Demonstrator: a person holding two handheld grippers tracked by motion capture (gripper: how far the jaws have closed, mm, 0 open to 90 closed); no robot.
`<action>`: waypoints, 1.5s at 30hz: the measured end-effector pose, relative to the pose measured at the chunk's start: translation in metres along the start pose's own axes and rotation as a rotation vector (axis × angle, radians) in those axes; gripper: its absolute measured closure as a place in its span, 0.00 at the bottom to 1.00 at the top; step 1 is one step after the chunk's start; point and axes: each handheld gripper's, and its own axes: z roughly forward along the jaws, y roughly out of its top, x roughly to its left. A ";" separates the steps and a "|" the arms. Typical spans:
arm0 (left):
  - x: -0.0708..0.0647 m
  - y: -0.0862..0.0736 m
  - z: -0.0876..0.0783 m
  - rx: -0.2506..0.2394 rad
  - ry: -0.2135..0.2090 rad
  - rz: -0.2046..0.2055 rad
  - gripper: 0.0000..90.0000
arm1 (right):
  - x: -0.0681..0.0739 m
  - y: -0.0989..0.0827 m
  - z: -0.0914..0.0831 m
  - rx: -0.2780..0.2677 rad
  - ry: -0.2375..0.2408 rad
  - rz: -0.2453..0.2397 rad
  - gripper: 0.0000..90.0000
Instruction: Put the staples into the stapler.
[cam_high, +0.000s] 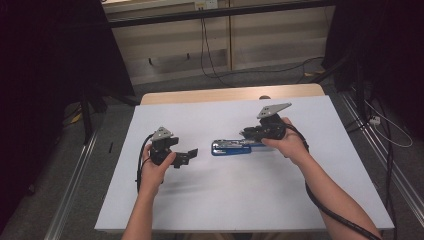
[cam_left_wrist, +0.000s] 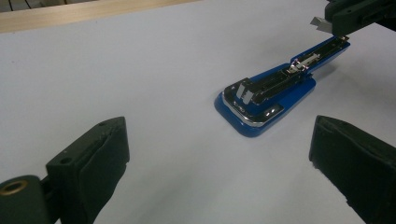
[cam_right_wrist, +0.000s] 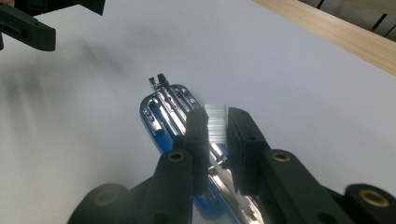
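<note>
My blue stapler (cam_high: 231, 148) lies opened flat mid-table on the white sheet (cam_high: 225, 200). My right gripper (cam_right_wrist: 217, 126) pinches a strip of staples (cam_right_wrist: 216, 122) just above it. My left gripper (cam_left_wrist: 219, 154) hangs wide open, holding nothing. The wooden table edge (cam_high: 230, 94) and grey carpet (cam_high: 250, 77) lie beyond.

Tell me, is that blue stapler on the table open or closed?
Open: the blue stapler lies flat with its metal staple channel bared, and the right gripper holds a strip of staples above it.
</note>
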 end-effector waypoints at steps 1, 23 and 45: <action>0.000 0.000 0.000 0.001 0.001 -0.002 0.06 | 0.000 0.001 0.001 0.002 0.003 -0.006 0.88; 0.001 -0.001 0.000 0.008 0.006 0.001 0.06 | -0.003 0.011 0.014 0.019 0.064 -0.068 0.88; 0.002 -0.001 -0.001 0.015 0.011 0.000 0.06 | -0.001 0.018 0.026 0.033 0.111 -0.105 0.88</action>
